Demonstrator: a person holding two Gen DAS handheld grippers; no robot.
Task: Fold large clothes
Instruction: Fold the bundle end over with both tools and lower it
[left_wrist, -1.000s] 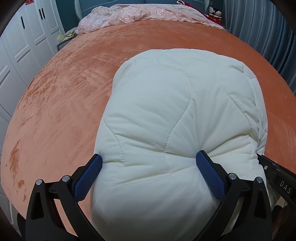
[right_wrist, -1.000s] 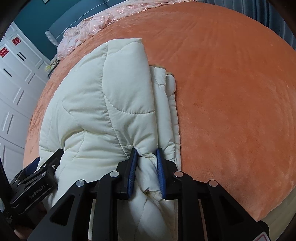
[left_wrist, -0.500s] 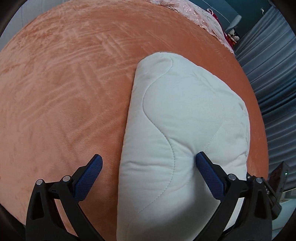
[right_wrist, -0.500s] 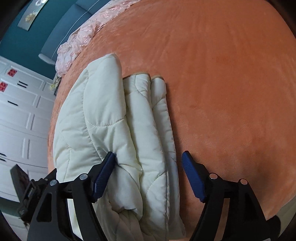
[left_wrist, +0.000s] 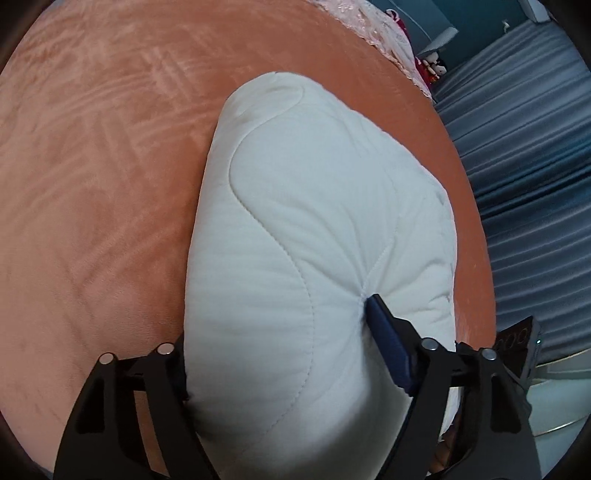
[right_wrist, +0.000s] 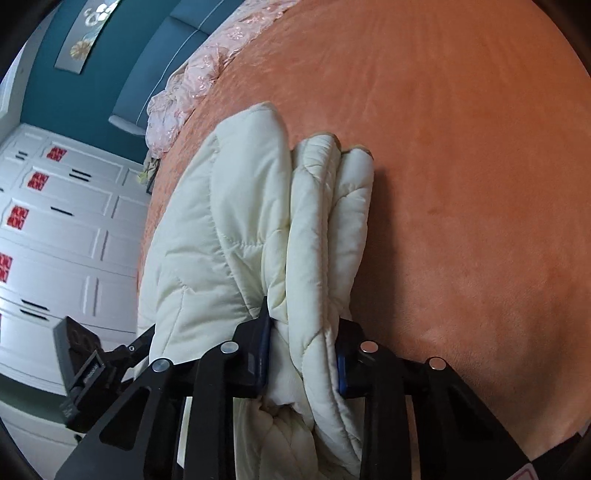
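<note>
Quilted cream coat (right_wrist: 236, 236): folded into a puffy bundle on the orange bedspread (right_wrist: 461, 147), long axis running away from both cameras. Left gripper (left_wrist: 280, 354) closing around its near end; right gripper (right_wrist: 303, 339) closing on stacked layers.

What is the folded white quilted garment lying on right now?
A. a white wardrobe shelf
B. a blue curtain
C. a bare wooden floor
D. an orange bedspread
D: the garment rests on the orange bedspread, which surrounds it in both wrist views, with its stacked folded edges against that fabric.
</note>
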